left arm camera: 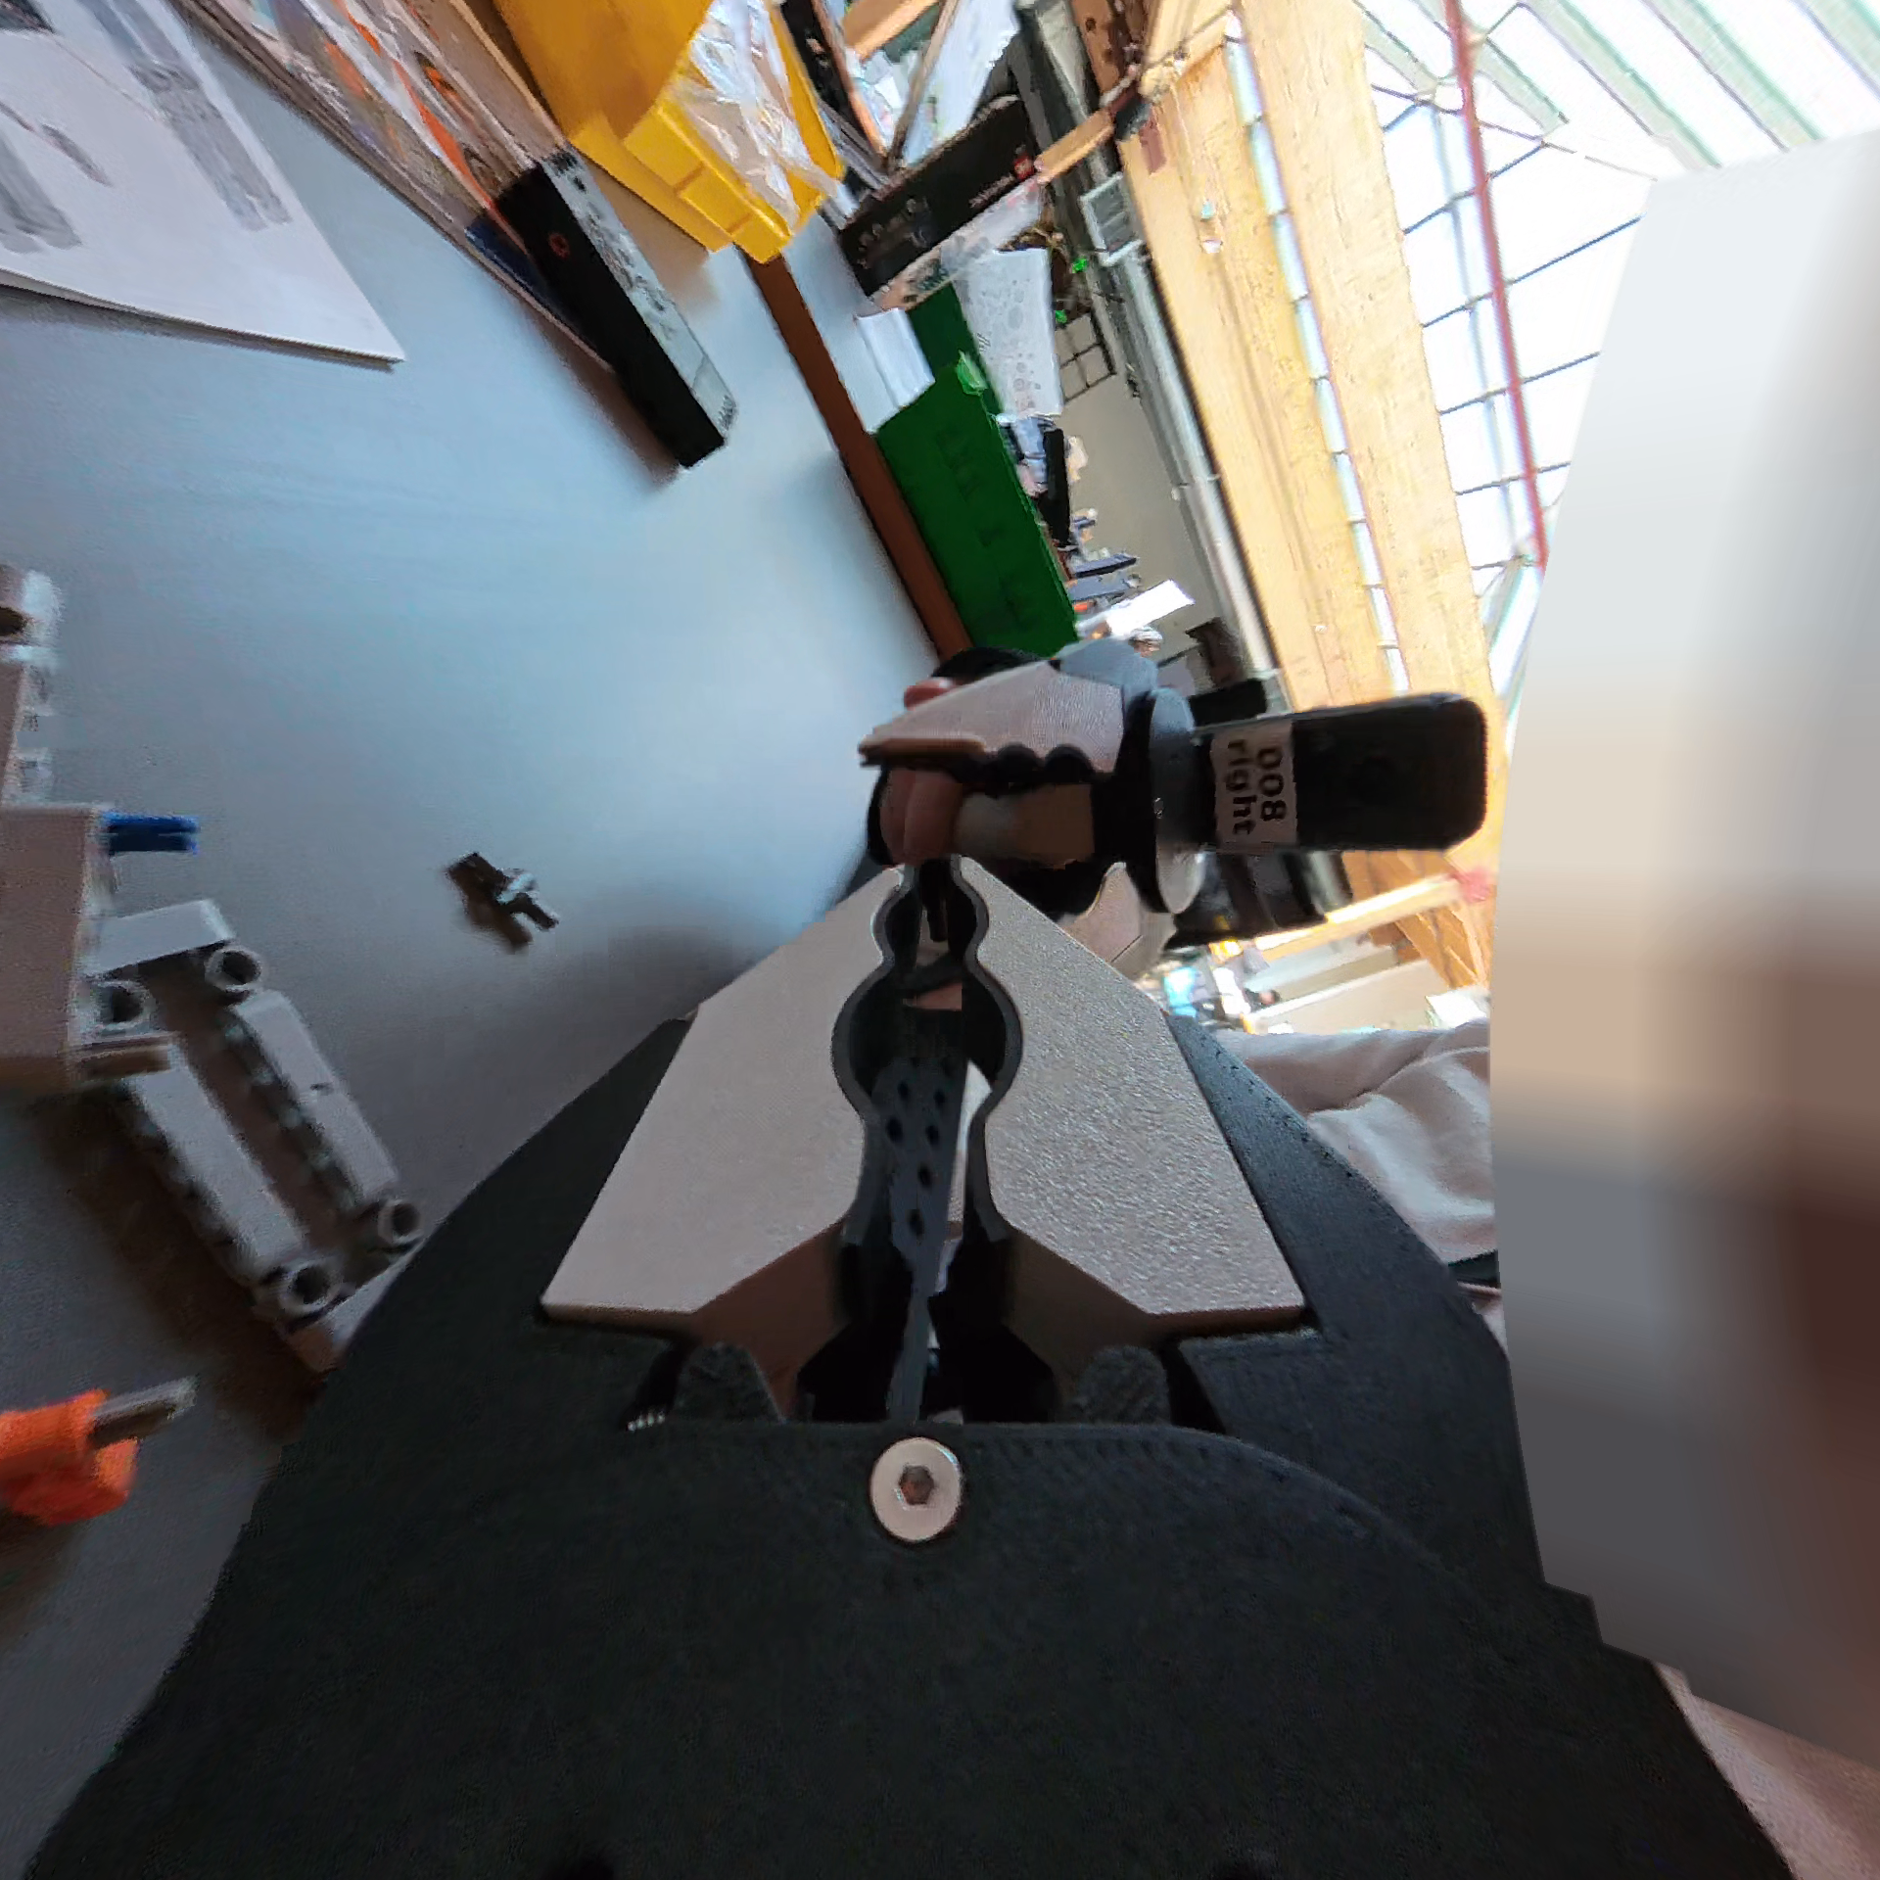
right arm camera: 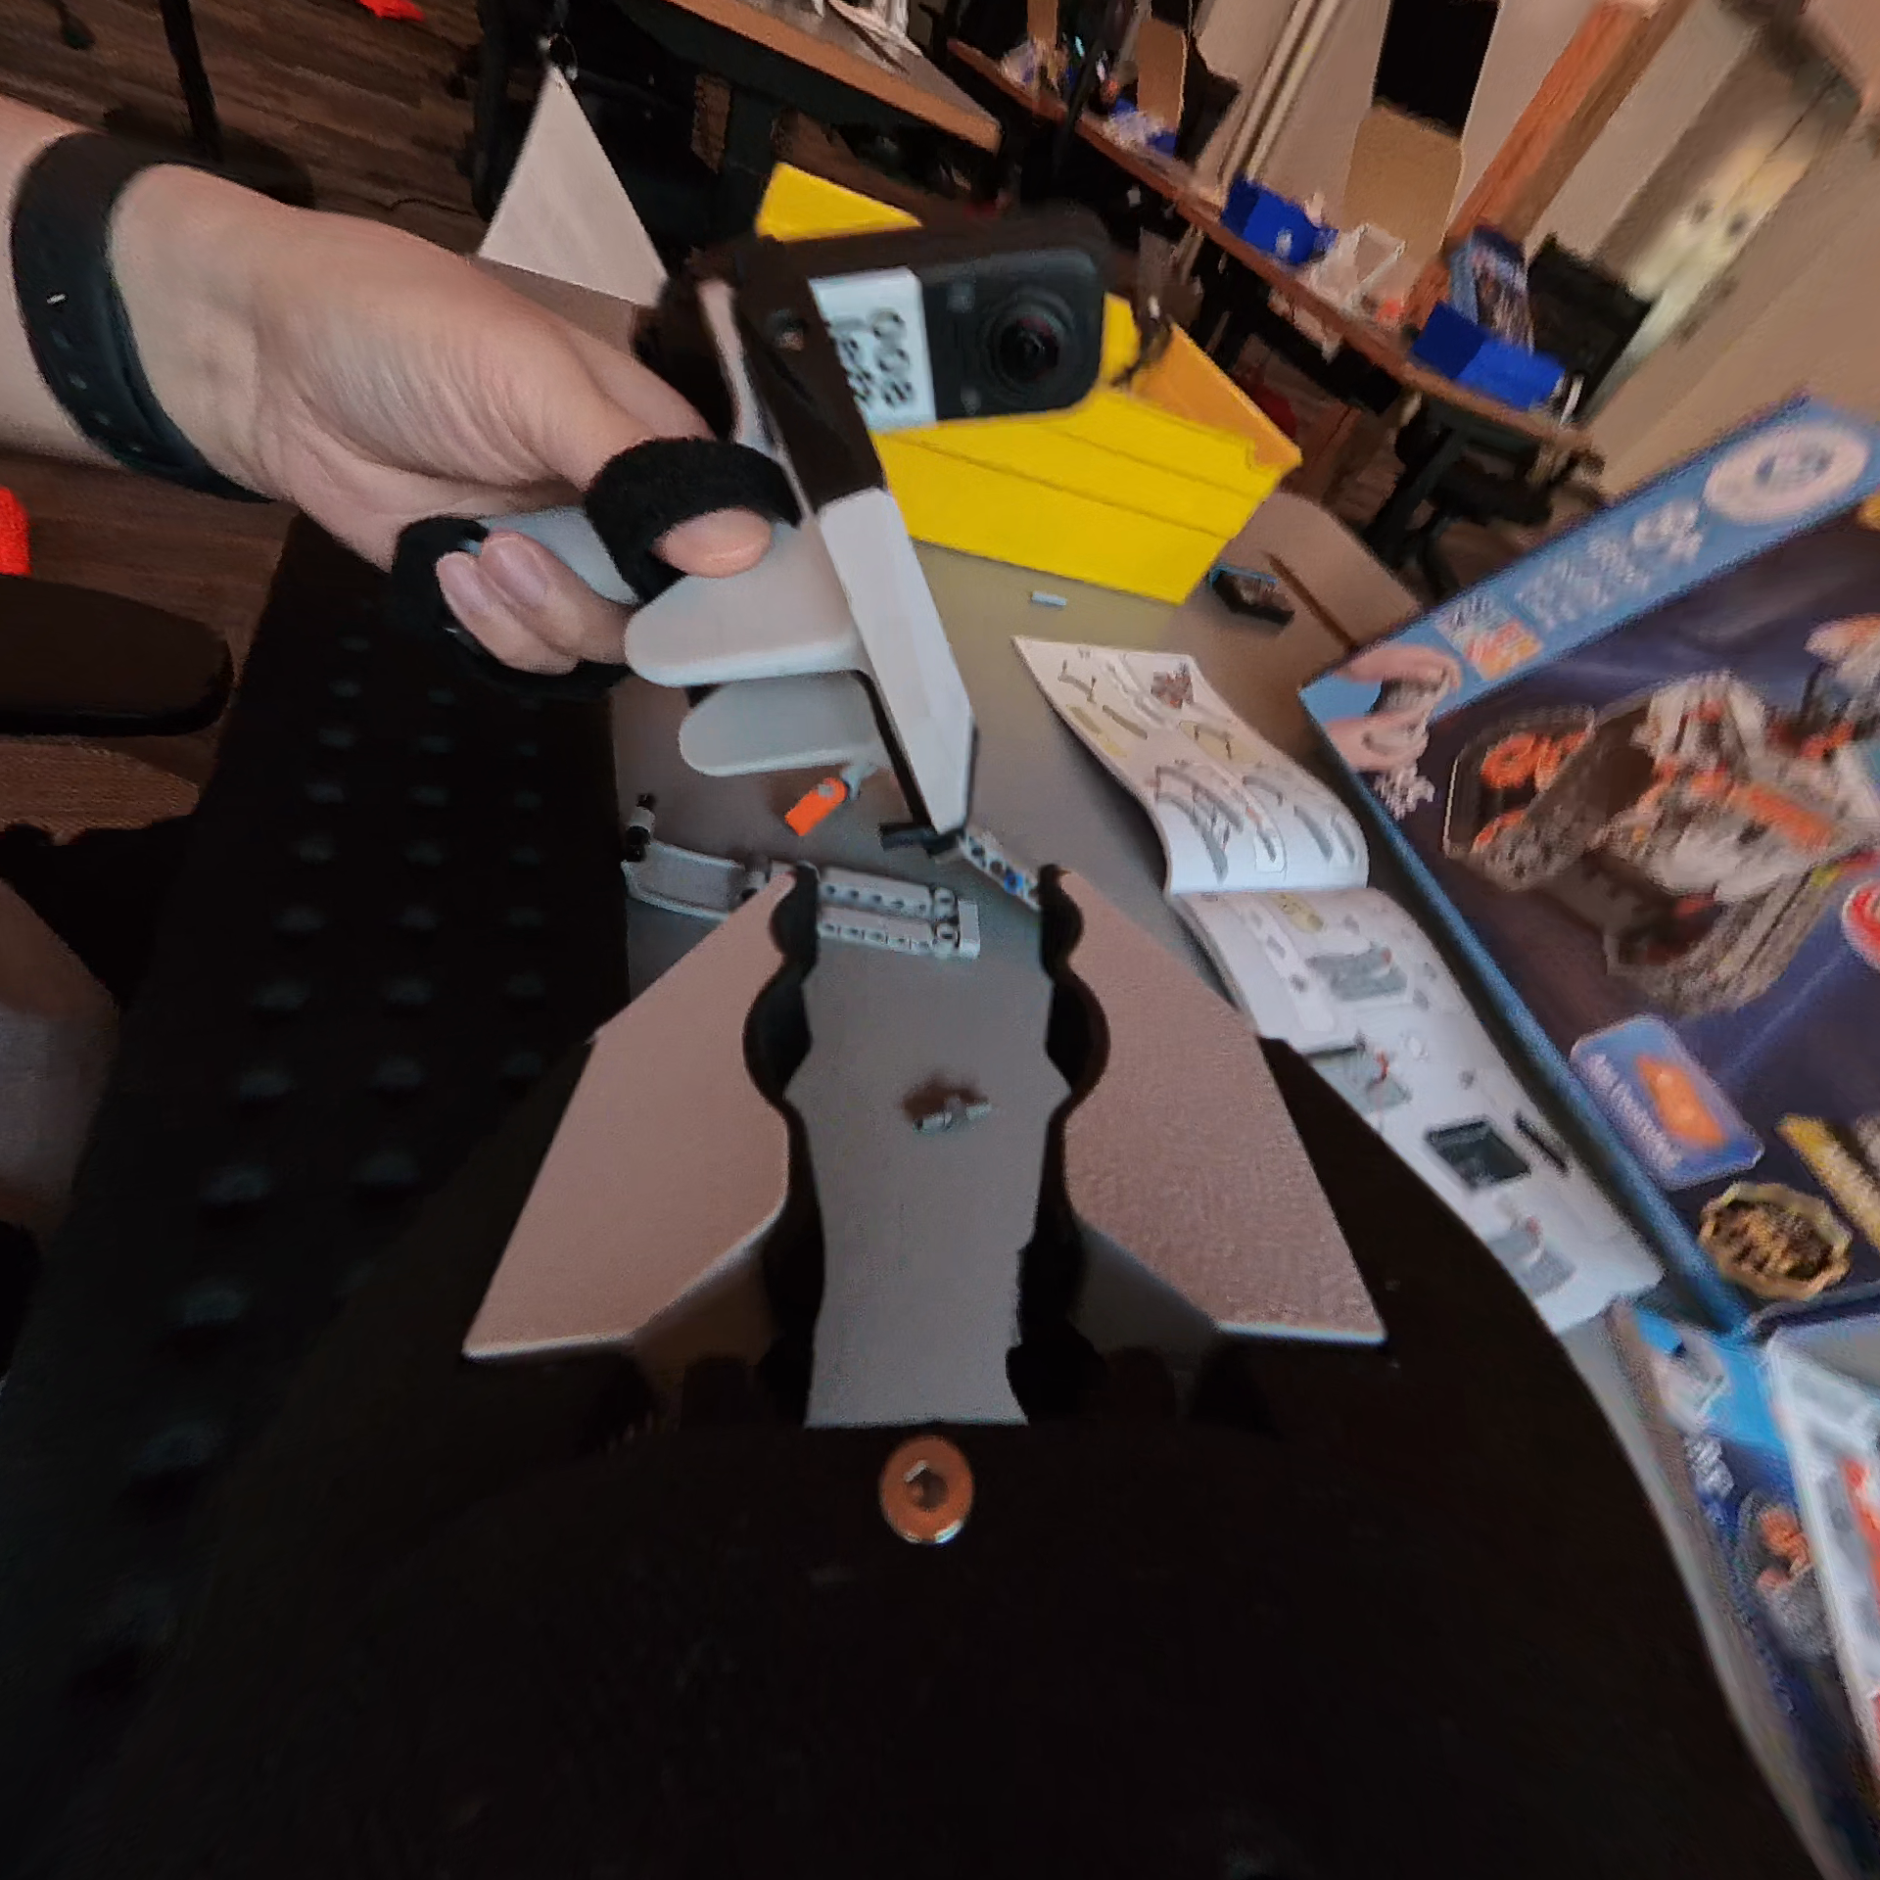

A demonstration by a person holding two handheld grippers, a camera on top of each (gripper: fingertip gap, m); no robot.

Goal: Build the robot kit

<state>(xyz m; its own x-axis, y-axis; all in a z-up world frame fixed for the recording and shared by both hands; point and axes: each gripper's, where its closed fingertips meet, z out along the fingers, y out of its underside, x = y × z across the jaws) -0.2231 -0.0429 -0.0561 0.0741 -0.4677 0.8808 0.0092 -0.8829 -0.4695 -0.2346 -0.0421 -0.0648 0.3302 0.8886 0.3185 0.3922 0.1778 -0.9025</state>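
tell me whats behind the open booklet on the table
Behind the open booklet stands a yellow bin, with a small black part nearby. The box hides the table beyond to the right.

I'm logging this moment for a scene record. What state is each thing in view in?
Left gripper: shut, nothing visibly between its fingers.
Right gripper: open, held above the table.
Small grey pin piece: lying loose on the grey table.
Pair of grey holed beams: lying flat, side by side.
Instruction booklet: open, flat.
Yellow plastic bin: upright.
Blue toy box: tilted, leaning.
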